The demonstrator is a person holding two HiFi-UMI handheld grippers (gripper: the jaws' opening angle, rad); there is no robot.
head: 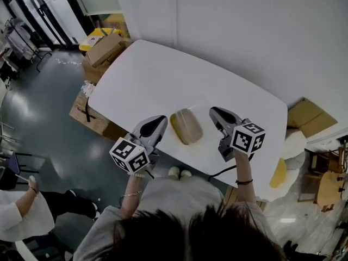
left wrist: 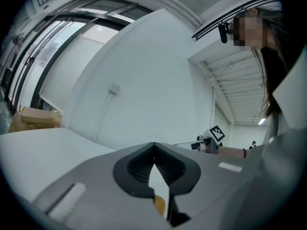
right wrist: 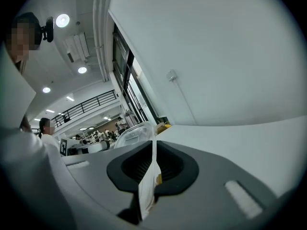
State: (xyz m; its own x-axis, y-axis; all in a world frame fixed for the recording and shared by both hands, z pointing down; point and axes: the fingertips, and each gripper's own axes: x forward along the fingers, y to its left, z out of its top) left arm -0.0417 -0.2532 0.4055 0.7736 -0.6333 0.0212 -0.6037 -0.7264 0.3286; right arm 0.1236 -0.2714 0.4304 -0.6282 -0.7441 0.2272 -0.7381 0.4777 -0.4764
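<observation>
left tongs, brown container, right tongs

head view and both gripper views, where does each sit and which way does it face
Head view: on the person's head, facing steeply down at the table, container, left gripper and right gripper; hair and forearms show.
Left gripper view: on the left gripper, along its shut jaws towards a white wall; a forearm shows.
Right gripper view: on the right gripper, along its shut jaws towards windows; a sleeve shows.
Shared: head and right gripper views both show the container.
</observation>
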